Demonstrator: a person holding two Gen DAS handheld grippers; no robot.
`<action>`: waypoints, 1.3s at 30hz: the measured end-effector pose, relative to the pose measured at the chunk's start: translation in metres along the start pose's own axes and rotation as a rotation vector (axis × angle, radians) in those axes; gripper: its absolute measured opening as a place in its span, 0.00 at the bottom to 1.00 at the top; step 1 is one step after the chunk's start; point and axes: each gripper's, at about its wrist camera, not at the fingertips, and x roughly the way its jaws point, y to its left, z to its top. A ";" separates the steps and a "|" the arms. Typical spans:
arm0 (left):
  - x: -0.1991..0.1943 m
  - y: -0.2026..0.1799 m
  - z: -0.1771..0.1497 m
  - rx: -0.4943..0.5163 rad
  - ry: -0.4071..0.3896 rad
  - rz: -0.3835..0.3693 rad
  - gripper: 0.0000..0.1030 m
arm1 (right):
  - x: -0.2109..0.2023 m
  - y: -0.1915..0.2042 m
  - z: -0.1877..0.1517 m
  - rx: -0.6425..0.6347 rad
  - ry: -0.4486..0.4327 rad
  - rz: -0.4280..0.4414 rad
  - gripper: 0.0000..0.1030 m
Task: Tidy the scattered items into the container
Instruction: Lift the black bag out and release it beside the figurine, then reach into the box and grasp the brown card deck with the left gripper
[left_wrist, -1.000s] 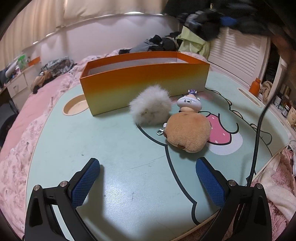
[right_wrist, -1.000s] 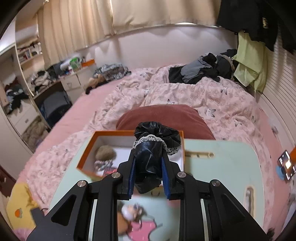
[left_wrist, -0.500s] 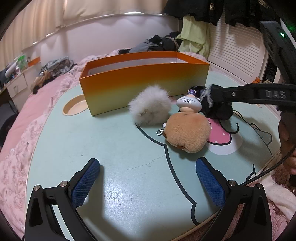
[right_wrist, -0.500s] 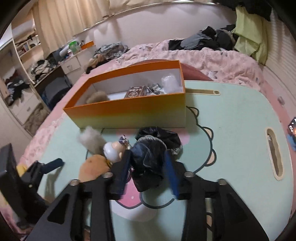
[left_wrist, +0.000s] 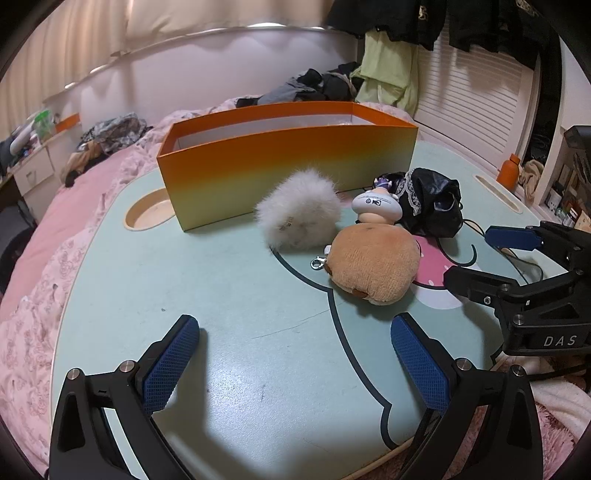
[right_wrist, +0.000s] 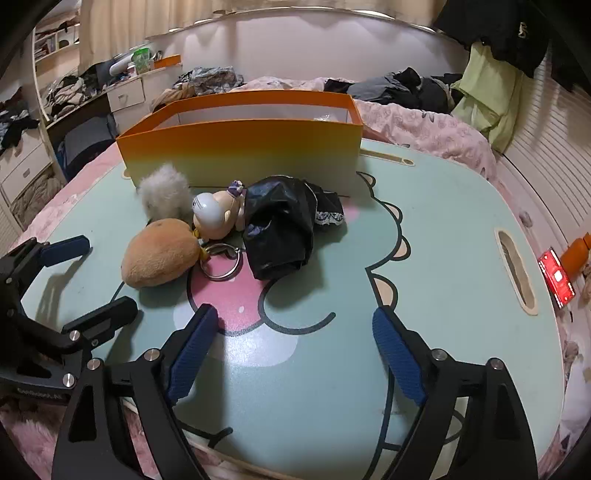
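The orange box (left_wrist: 288, 166) stands at the back of the green table (left_wrist: 229, 295). In front of it lie a white fluffy pompom (left_wrist: 299, 210), a small figurine (left_wrist: 376, 208), a brown plush (left_wrist: 373, 266) and a black lace-trimmed pouch (right_wrist: 280, 225) with a key ring (right_wrist: 221, 266) beside it. My right gripper (right_wrist: 295, 339) hovers short of the pouch, its jaws opening with nothing between them. My left gripper (left_wrist: 295, 354) stands open and empty near the front edge, short of the brown plush. The box's inside is mostly hidden.
A round cup hollow (left_wrist: 147, 214) is sunk into the table left of the box, and a long slot (right_wrist: 515, 273) at its right side. A lit phone (right_wrist: 556, 278) and an orange bottle (left_wrist: 508, 173) lie beyond the right edge. Pink bedding surrounds the table.
My right gripper came down from above the box to the table, opened and let go of the black pouch, then drew back from it. The left gripper has not moved.
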 end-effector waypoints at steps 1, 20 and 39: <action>0.000 0.001 0.000 0.000 0.001 0.000 1.00 | 0.000 -0.001 0.000 0.004 0.001 -0.002 0.89; -0.033 0.007 0.088 -0.003 -0.066 -0.028 0.99 | 0.002 0.000 -0.004 0.008 -0.001 0.002 1.00; 0.153 0.022 0.195 -0.197 0.381 -0.040 0.51 | 0.003 -0.001 0.000 0.000 -0.009 0.009 1.00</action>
